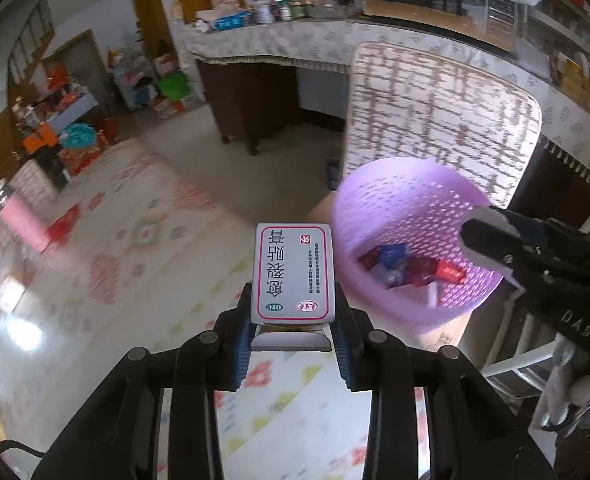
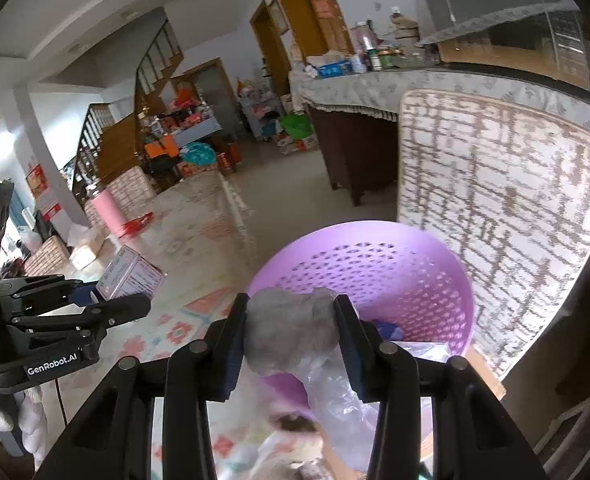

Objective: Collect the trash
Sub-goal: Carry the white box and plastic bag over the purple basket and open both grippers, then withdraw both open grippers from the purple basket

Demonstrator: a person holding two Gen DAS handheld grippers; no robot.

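My left gripper (image 1: 293, 324) is shut on a white medicine box (image 1: 293, 274) with a red border, held in the air just left of a purple mesh trash basket (image 1: 379, 196). The basket holds red, blue and white wrappers (image 1: 407, 268). My right gripper (image 2: 291, 320) is shut on a crumpled grey wad of plastic wrap (image 2: 289, 332), held at the near rim of the basket (image 2: 375, 232). The right gripper also shows in the left wrist view (image 1: 495, 236) over the basket. The left gripper with the box (image 2: 129, 272) shows at the left of the right wrist view.
A table with a pale patterned cloth (image 1: 135, 260) lies under both grippers. A pink cup (image 2: 109, 210) stands on its far side. A padded chair back (image 2: 503, 216) rises behind the basket. A cluttered counter (image 1: 279, 36) runs across the back.
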